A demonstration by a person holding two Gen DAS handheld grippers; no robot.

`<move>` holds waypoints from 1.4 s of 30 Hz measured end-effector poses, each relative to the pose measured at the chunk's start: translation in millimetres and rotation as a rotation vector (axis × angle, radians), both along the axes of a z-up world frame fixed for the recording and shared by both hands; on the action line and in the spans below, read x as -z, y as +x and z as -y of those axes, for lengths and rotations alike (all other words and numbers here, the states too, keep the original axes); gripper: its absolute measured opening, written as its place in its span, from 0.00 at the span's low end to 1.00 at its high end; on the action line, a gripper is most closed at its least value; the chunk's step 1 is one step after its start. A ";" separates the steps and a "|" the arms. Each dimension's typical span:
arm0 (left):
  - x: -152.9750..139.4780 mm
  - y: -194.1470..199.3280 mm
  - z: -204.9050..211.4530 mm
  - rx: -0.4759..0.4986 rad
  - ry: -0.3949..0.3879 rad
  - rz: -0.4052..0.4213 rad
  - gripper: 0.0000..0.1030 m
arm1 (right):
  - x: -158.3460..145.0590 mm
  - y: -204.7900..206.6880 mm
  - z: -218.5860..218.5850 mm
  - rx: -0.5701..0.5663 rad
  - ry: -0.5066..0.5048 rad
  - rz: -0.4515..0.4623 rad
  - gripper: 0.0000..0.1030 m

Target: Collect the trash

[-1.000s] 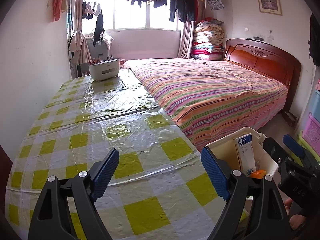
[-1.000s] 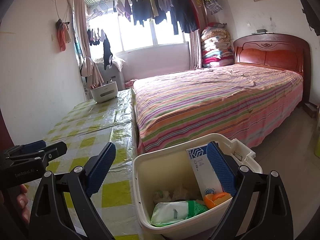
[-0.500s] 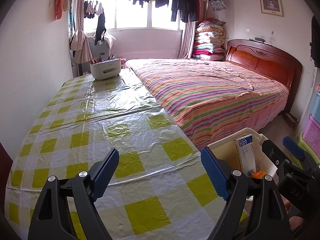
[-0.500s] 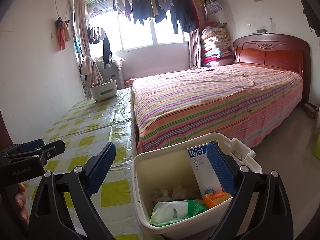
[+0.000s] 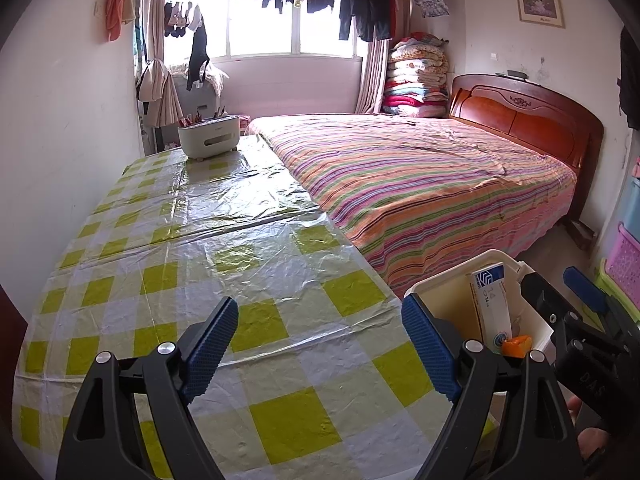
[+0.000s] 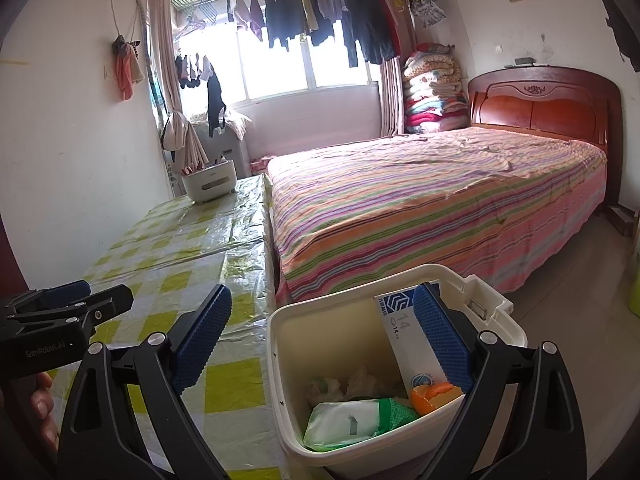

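A white plastic bin (image 6: 344, 300) stands off the table's right edge, right below my right gripper (image 6: 322, 336). That gripper is open: one finger hangs over the bin's inside, the other over the table, and neither pad touches anything. Inside the bin lie a white carton with a blue logo (image 6: 404, 332), a green and white wipes pack (image 6: 352, 420), orange peel (image 6: 436, 394) and crumpled tissue (image 6: 344, 384). My left gripper (image 5: 320, 344) is open over the checked tablecloth (image 5: 256, 248) with nothing between its fingers. The bin (image 5: 448, 276) sits to its right.
A white tissue holder (image 5: 208, 140) stands at the table's far end. A bed with a striped sheet (image 5: 420, 176) runs along the table's right side. Floor (image 6: 568, 264) shows beyond the bin. A wall borders the table on the left.
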State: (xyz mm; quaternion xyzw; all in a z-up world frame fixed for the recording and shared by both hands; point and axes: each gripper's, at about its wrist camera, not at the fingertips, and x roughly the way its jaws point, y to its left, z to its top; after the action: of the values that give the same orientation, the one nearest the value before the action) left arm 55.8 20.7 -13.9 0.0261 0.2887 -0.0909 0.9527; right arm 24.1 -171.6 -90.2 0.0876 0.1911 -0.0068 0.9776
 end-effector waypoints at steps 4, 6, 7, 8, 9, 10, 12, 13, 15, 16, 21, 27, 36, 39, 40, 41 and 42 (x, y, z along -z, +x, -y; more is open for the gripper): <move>-0.2 0.3 -0.1 -0.001 -0.002 0.001 0.79 | -0.5 -1.1 0.0 0.000 -0.001 0.003 0.88; 0.1 0.7 -0.5 0.001 -0.004 -0.003 0.79 | -0.2 -0.6 0.0 0.001 -0.002 0.000 0.88; 0.3 0.6 -0.9 0.000 -0.005 -0.004 0.79 | -0.2 -0.7 0.0 0.001 -0.001 0.000 0.88; 0.8 0.6 -0.8 0.001 -0.006 -0.007 0.79 | -0.4 -1.1 -0.1 0.001 -0.001 0.001 0.88; 1.6 0.8 -0.5 0.001 -0.005 -0.011 0.79 | -0.4 -0.9 -0.1 0.002 -0.001 0.001 0.88; 2.5 1.0 -0.2 0.003 -0.003 -0.016 0.79 | -0.3 -0.6 0.2 0.001 -0.001 0.001 0.88; 3.5 0.4 1.0 0.004 0.000 -0.016 0.79 | -0.2 -0.6 0.1 0.001 -0.002 0.000 0.88; 3.4 0.0 1.2 0.005 0.002 -0.015 0.79 | -0.3 -0.7 0.1 0.001 -0.002 0.001 0.88; 3.0 -0.4 1.6 0.008 0.004 -0.013 0.79 | -0.4 -0.9 -0.1 0.001 -0.002 0.001 0.88; 2.6 0.0 1.3 0.007 0.004 -0.012 0.79 | -0.5 -1.0 -0.1 0.001 -0.002 0.000 0.88; 1.8 -0.2 -0.5 -0.001 -0.003 -0.007 0.79 | -0.3 -1.0 -0.4 0.002 0.001 0.000 0.88; 0.9 -0.5 -1.1 -0.012 0.010 0.004 0.79 | 0.0 -1.3 -2.5 -0.001 0.002 -0.002 0.88; 0.5 1.5 2.3 -0.016 0.075 -0.003 0.79 | -0.6 -2.3 -3.4 -0.001 0.002 -0.001 0.88; 1.5 -0.2 5.2 -0.006 0.102 0.005 0.79 | -0.6 -2.2 -3.5 -0.001 0.002 -0.002 0.88; 1.5 -1.5 6.6 -0.004 0.110 0.012 0.79 | -0.6 -2.1 -3.3 -0.001 0.003 -0.002 0.88; 1.3 -2.7 8.3 0.003 0.117 0.018 0.79 | -0.6 -2.2 -3.4 -0.001 0.003 -0.001 0.88; 1.0 -4.0 10.0 0.009 0.122 0.024 0.79 | -0.6 -2.0 -3.3 0.000 0.003 -0.002 0.88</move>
State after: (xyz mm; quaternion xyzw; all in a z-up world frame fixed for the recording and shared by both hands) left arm 51.7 10.7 -14.9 0.0867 0.2824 -0.0771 0.9523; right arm 22.2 -168.3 -89.7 0.0889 0.1919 -0.0063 0.9774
